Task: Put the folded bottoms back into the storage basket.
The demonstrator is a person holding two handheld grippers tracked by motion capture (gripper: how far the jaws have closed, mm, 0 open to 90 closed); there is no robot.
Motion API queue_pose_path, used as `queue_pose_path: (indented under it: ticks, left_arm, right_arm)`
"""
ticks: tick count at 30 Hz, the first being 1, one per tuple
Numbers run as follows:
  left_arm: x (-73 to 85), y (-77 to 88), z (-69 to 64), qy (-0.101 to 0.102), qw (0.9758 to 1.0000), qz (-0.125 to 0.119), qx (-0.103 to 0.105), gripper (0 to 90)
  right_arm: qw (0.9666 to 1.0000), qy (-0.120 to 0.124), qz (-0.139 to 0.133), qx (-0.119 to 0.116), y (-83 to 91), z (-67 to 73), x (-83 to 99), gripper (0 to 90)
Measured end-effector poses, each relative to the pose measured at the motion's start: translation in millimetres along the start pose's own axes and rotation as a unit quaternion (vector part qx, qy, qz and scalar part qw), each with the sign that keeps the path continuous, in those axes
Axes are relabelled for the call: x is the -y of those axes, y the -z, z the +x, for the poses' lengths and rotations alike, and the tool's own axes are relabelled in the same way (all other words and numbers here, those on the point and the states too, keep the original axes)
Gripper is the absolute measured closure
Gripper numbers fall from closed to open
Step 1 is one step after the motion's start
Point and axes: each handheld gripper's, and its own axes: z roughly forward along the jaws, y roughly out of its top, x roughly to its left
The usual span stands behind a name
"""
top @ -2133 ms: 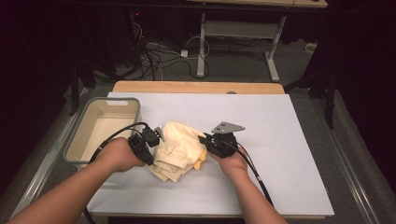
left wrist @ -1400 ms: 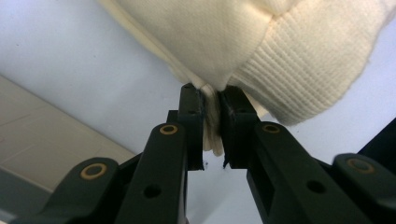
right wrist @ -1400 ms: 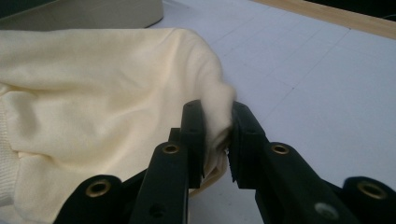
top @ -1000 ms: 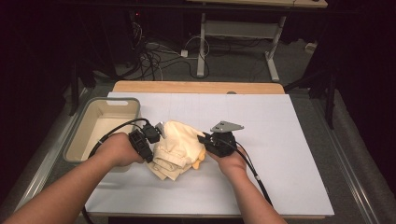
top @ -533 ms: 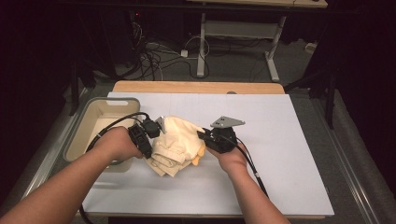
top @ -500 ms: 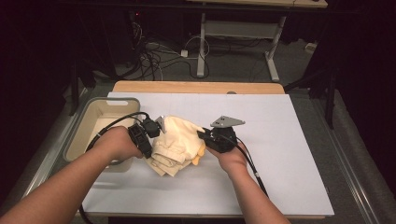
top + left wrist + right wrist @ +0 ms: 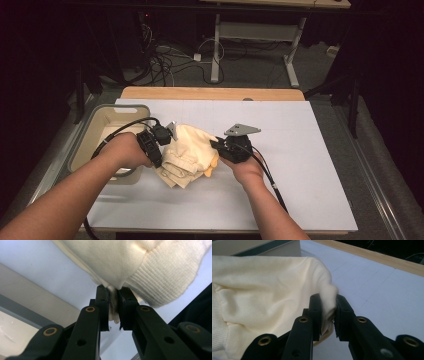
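A cream-coloured folded garment (image 7: 187, 152) with a ribbed knit cuff (image 7: 160, 282) lies bunched on the white table sheet (image 7: 310, 165), held up slightly between both hands. My left gripper (image 7: 161, 145) is shut on its left edge, and cloth is pinched between the black jaws in the left gripper view (image 7: 113, 303). On the garment's right side my right gripper (image 7: 220, 146) is shut on a fold of smooth cream fabric (image 7: 274, 297), which bulges above the pads (image 7: 327, 308). A yellow bit of cloth (image 7: 212, 162) shows under the right hand.
A beige plastic bin (image 7: 92, 135) stands at the table's left, right behind the left hand. A wooden strip (image 7: 215, 93) runs along the far edge. Cables and table legs (image 7: 292, 65) are on the floor beyond. The sheet's right half is bare.
Both hands have shifted slightly left and toward the far side with the garment, which now sits closer to the bin. Both grips stay the same.
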Motion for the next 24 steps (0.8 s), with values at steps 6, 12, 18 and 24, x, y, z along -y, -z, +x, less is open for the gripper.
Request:
queue_pose_path:
  ticks: [6,12,18,24]
  left_arm:
    - [0.0,6.7,0.6,-0.002,1.0,0.003,-0.001,78.5]
    - [-1.6,16.7,1.4,-0.005,1.0,0.005,-0.004,78.5]
    - [-5.2,23.3,3.4,-0.004,0.9999,0.011,-0.004,78.4]
    - [-5.3,34.2,5.8,-0.006,0.9999,0.013,-0.007,78.4]
  right_arm:
    - [1.0,-0.002,-0.002,-0.003,2.1,-0.2,-3.8,80.0]
    - [1.0,0.003,-0.006,-0.001,6.9,0.1,-14.0,80.0]
    - [1.0,0.006,-0.008,0.0,8.6,-0.7,-24.2,80.0]
    - [0.9999,0.008,-0.012,0.001,10.7,-1.2,-34.0,80.0]
